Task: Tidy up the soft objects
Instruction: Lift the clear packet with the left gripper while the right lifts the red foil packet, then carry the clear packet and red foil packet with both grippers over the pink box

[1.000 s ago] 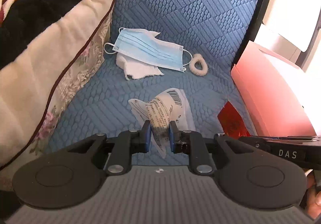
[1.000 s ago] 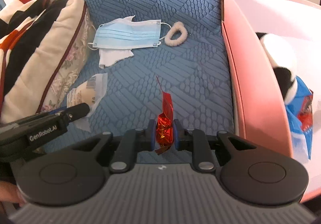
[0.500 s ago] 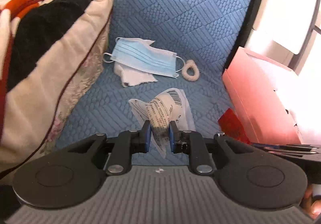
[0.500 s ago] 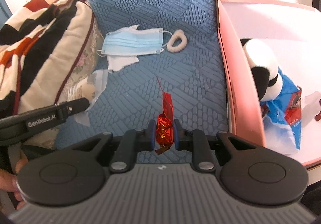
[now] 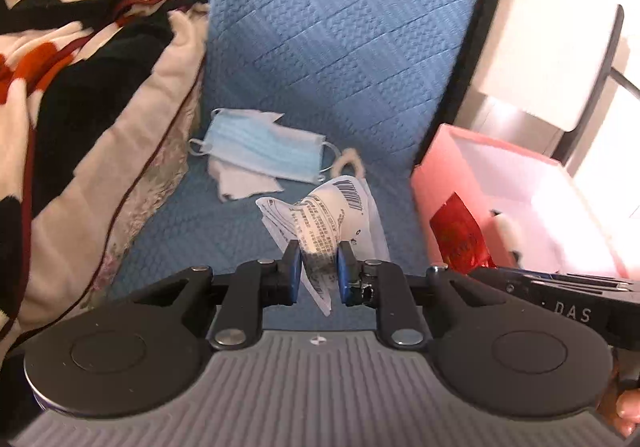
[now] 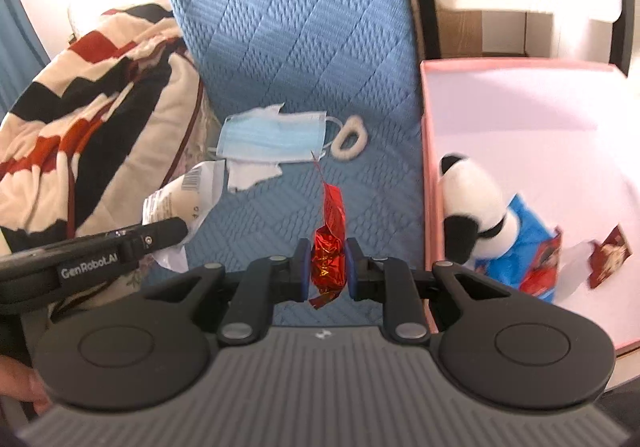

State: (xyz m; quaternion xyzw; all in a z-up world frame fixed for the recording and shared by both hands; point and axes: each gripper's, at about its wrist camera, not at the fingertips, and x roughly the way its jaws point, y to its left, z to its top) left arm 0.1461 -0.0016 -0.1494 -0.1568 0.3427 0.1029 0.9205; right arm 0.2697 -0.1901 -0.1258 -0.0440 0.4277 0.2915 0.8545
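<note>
My left gripper [image 5: 319, 267] is shut on a crumpled white plastic packet [image 5: 328, 219] with a barcode, held above the blue quilted seat [image 5: 320, 47]. My right gripper [image 6: 328, 267] is shut on a red foil wrapper [image 6: 330, 247], also held above the seat, left of the pink box [image 6: 427, 183]. The packet also shows in the right wrist view [image 6: 180, 199], and the wrapper in the left wrist view [image 5: 460, 235]. On the seat lie a blue face mask [image 6: 272, 139], a white tissue [image 6: 252, 175] under it and a white fluffy hair tie [image 6: 350, 137].
The pink box holds a panda plush [image 6: 476, 203], a blue snack packet [image 6: 528, 247] and a small red packet [image 6: 610, 255]. A red, black and cream blanket [image 6: 88, 107] is heaped on the left. A black frame [image 6: 416, 7] edges the seat on the right.
Both grippers have risen and pulled back from the seat with their loads still held. The pink box's inside shows more in both views.
</note>
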